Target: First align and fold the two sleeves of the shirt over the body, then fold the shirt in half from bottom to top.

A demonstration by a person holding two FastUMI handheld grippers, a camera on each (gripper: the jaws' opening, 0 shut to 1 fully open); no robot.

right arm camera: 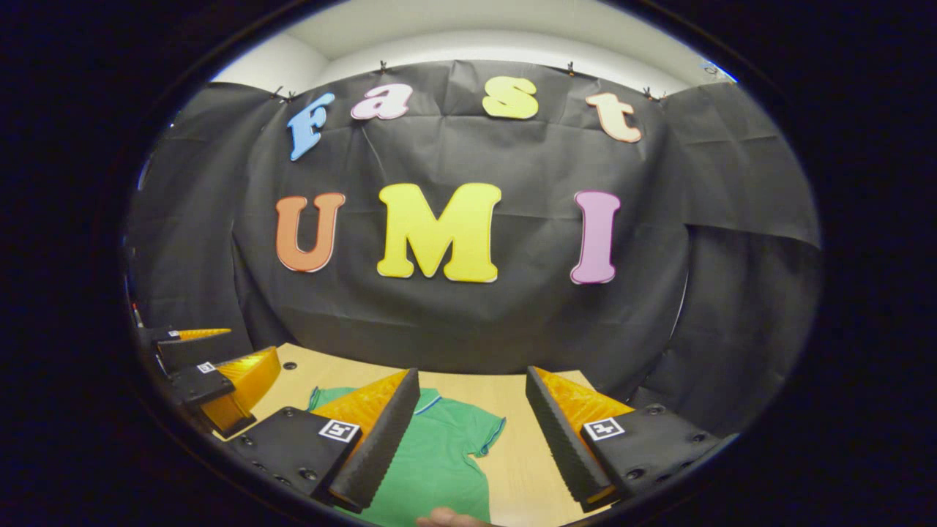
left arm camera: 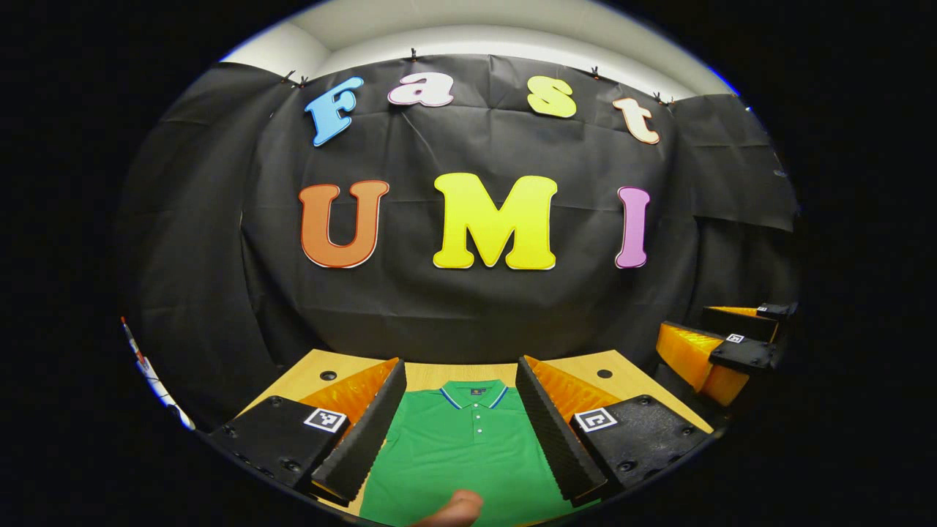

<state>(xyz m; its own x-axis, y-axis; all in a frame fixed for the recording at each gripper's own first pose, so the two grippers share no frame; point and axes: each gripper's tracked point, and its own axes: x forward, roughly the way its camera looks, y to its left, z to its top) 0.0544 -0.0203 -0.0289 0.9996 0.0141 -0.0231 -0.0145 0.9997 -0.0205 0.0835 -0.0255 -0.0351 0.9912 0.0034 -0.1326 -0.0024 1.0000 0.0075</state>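
Left tongs [left arm camera: 460, 421] gaping wide, green shirt [left arm camera: 461, 454] flat between them, right tongs [right arm camera: 472, 432] wide, shirt leftward.

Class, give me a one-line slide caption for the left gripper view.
Open left tongs hover above a flat green polo shirt on the wooden table, sleeves not yet folded.

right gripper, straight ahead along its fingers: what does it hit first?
Probably the booth's black cloth wall. The right gripper points nearly level, open, held above the wooden table; the green polo shirt lies below its line. Depth is unclear, so the table's far edge can't be ruled out.
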